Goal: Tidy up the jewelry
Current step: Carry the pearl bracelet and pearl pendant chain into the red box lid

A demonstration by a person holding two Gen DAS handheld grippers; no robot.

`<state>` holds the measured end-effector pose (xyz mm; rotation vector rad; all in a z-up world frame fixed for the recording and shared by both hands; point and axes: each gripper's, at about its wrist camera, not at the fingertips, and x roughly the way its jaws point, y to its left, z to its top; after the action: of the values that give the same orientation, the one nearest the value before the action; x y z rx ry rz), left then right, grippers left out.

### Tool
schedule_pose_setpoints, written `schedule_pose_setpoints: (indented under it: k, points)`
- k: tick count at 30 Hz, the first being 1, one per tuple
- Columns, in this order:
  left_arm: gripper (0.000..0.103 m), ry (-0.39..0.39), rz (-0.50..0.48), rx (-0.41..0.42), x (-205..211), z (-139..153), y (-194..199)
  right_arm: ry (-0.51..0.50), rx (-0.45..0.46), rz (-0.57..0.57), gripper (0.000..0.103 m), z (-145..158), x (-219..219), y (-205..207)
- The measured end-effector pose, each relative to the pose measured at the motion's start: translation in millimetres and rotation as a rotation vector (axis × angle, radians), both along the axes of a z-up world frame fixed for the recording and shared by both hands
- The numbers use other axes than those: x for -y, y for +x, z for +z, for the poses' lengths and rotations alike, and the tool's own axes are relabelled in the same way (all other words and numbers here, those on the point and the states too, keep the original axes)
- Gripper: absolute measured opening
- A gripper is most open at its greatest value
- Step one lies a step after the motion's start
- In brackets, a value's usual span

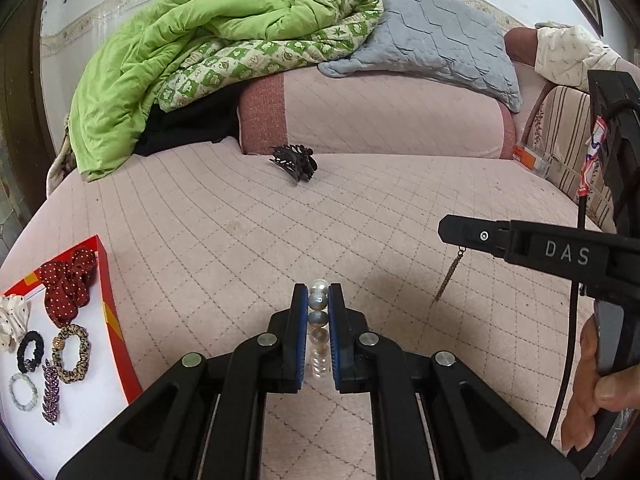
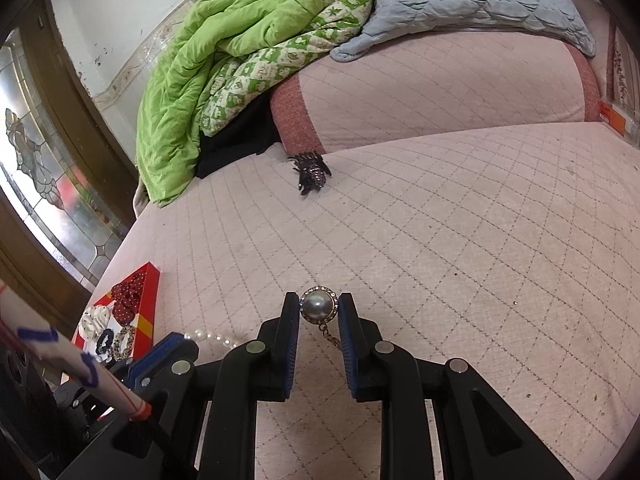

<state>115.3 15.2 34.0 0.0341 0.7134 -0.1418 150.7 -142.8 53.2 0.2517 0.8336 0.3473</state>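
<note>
While I hold both tools above the pink quilted bed (image 1: 224,216), my left gripper (image 1: 319,292) has its jaws pressed together on a pearl bracelet (image 1: 319,320); the beads stand in a row between the blue pads (image 1: 303,332). My right gripper (image 2: 319,306) is pinching a round pearl brooch (image 2: 318,307) with a ring of small stones, and a thin chain (image 2: 332,336) hangs down from it. In the left view this chain dangles under the tip of the right tool, above the cover.

At the left edge of the bed lies a red box (image 1: 114,320) with a white inside. In it I see a red dotted scrunchie (image 1: 70,280), a white one (image 1: 12,320), a black hair tie (image 1: 30,350), a leopard one (image 1: 74,354), a pale bead bracelet (image 1: 22,392) and a leaf-shaped clip (image 1: 50,392).

A black claw clip (image 1: 294,162) lies far from the box, near the pink bolster (image 1: 380,116). Behind are a green quilt (image 1: 168,56) and a grey pillow (image 1: 436,36).
</note>
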Motion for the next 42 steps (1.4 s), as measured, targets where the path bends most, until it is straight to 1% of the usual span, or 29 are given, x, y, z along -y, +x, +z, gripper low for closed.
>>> schedule_pose_setpoints:
  k: [9, 12, 19, 26, 32, 37, 42]
  points:
    - [0.009, 0.014, 0.017, 0.019, -8.2, 7.3, -7.0, -0.01, 0.011, 0.05, 0.021, 1.1, -17.6, -8.3]
    - [0.009, 0.019, 0.034, 0.026, -17.4, 10.4, -11.5, -0.011, 0.019, 0.069, 0.021, 2.4, -25.1, -11.1]
    - [0.009, 0.004, 0.078, 0.053, -43.0, 23.4, -23.1, -0.017, 0.04, 0.125, 0.021, 7.2, -50.9, -22.9]
    - [0.009, -0.015, 0.115, 0.079, -73.1, 36.8, -40.4, 0.001, 0.052, 0.176, 0.021, 14.3, -77.4, -38.4]
    - [0.009, -0.03, 0.162, 0.104, -107.4, 49.6, -64.1, 0.015, 0.056, 0.223, 0.021, 20.1, -110.1, -58.1]
    - [0.009, -0.053, 0.238, 0.116, -150.4, 59.4, -88.7, 0.033, 0.049, 0.264, 0.021, 24.9, -139.9, -78.6]
    - [0.009, -0.069, 0.318, 0.109, -194.6, 59.4, -116.9, 0.042, 0.05, 0.314, 0.021, 34.7, -169.7, -94.8]
